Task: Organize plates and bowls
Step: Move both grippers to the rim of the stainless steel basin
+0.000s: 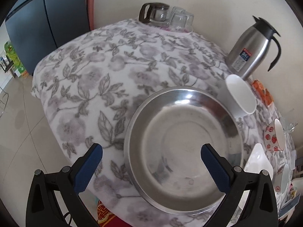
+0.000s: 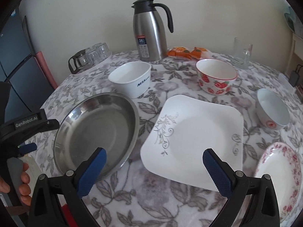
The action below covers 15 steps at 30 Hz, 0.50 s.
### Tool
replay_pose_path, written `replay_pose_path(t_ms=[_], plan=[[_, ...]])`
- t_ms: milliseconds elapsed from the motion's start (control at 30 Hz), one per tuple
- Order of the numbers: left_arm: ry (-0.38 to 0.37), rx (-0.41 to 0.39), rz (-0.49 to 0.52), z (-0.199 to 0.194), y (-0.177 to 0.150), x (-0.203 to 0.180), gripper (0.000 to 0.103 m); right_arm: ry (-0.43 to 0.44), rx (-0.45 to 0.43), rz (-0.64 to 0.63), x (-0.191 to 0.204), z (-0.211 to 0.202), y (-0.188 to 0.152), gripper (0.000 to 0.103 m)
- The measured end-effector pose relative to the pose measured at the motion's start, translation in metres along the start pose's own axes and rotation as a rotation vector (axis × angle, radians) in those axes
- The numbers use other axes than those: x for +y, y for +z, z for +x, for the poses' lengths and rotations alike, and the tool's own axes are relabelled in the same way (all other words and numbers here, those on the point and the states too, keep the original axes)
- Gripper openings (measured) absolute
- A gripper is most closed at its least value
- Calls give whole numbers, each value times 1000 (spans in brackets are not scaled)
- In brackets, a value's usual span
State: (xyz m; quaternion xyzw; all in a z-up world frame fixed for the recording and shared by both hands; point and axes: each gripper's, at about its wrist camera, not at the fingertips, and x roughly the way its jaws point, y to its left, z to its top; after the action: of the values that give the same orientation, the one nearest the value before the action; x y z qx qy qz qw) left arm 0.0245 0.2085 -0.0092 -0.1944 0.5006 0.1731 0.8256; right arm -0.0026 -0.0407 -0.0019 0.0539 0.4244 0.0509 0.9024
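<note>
A round steel plate (image 1: pixel 181 147) (image 2: pixel 98 130) lies near the table's front left edge. My left gripper (image 1: pixel 151 162) hangs open above its left rim, holding nothing. My right gripper (image 2: pixel 154 168) is open over the near edge of a square white plate (image 2: pixel 197 140) with grey scrollwork. Behind stand a white square bowl (image 2: pixel 132 79) (image 1: pixel 240 96) and a strawberry-patterned bowl (image 2: pixel 215 79) (image 1: pixel 274 138). A small white bowl (image 2: pixel 272 111) sits at the right, and a pink-flowered plate (image 2: pixel 280 176) lies at the front right. The left gripper's body (image 2: pixel 28 130) shows at the left edge, held by a hand (image 2: pixel 24 183).
A steel thermos jug (image 2: pixel 149 30) (image 1: pixel 251 47) stands at the back by the wall. A glass pot (image 2: pixel 79 60) and upturned glasses (image 2: pixel 100 51) sit back left, snack packets (image 2: pixel 187 53) and a glass mug (image 2: pixel 242 53) back right. The floral tablecloth (image 1: pixel 94 79) drops to the floor at the left.
</note>
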Motion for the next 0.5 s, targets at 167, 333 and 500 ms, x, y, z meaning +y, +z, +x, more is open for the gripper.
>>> replay_pose_path(t_ms=[167,333,500], plan=[[11,9,-8,10,4,11,103,28,6,-20,11,14,7,94],[-3,41,-50,27,9,28,103,46,13,-37,21,34,15,86],[-11,52,-75,42,13,40,103,71,34,-35,25,51,21,74]])
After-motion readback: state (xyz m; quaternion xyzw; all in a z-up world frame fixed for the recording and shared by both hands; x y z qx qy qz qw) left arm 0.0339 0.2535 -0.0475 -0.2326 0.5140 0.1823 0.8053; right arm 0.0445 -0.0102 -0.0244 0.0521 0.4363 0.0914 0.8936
